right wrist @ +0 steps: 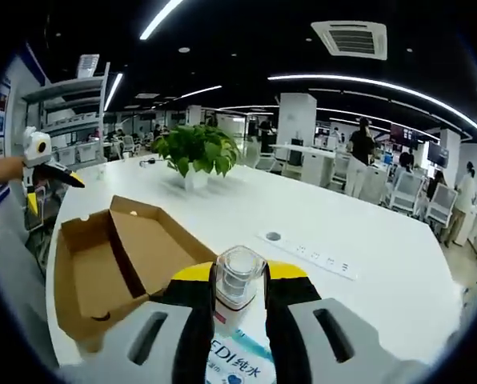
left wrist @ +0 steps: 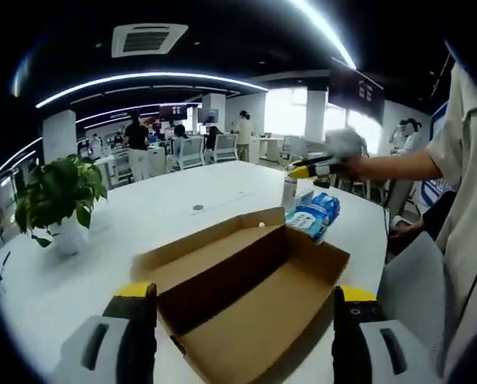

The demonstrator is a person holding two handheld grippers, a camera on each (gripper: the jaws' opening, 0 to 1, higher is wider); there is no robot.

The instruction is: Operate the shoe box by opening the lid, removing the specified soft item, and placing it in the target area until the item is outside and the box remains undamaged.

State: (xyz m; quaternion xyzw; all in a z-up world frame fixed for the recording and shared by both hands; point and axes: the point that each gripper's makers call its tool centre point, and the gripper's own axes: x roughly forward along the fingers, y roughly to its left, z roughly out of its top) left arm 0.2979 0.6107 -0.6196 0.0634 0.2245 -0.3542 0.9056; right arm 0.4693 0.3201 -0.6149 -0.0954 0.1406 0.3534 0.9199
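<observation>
The shoe box (left wrist: 246,296) is seen lying open on the white table (left wrist: 182,200), between the widely spread, empty jaws of the left gripper (left wrist: 244,332). At twelve o'clock in the right gripper view, a small clear bottle (right wrist: 238,276) is clamped between the jaws of the right gripper (right wrist: 238,296), above a blue-printed soft pack (right wrist: 234,360); the box is seen at nine o'clock.

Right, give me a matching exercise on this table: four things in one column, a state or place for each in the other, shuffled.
Things:
1. cardboard box
2. potted plant
3. small jar
4. blue packet

States or places:
A. between the right gripper's jaws
B. open, nothing inside
C. lying beside the box's far end
D. standing upright on the white table, past the box

Pairs: 1-B, 2-D, 3-A, 4-C
</observation>
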